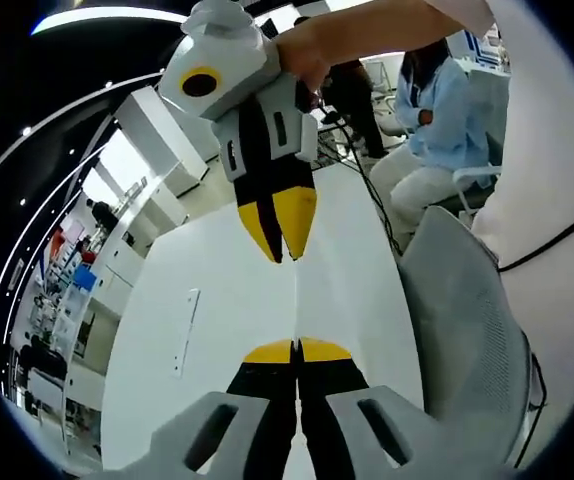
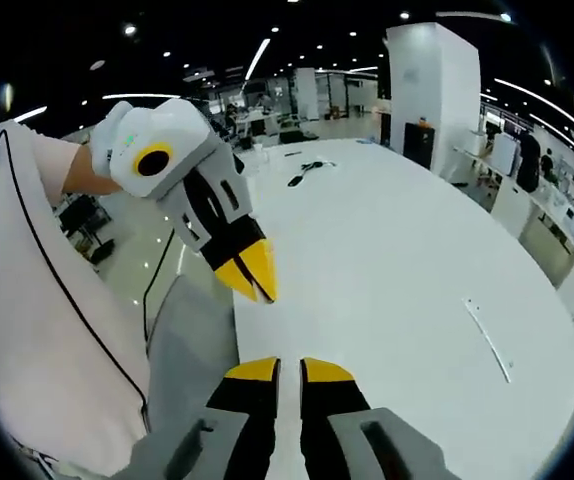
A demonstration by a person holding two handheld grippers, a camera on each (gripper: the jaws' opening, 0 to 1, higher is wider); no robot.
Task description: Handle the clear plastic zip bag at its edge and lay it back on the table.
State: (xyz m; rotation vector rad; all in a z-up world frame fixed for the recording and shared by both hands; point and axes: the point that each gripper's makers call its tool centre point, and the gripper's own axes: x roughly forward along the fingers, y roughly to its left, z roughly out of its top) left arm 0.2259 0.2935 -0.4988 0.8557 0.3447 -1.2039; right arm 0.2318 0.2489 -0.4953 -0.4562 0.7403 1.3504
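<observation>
The clear zip bag lies flat on the white table; little more than its thin zip strip stands out. In the right gripper view the bag is off to the right on the table. My left gripper is shut with nothing in it, held above the table near its edge. It also shows in the right gripper view as the left gripper, tips together. My right gripper has its jaws a narrow gap apart and empty. Seen from the left gripper view, the right gripper hangs tips-down just ahead.
A grey mesh chair stands at the table's edge beside the person holding the grippers; the chair also shows at lower left. A seated person in light blue is at the far end. Black cables lie far up the table.
</observation>
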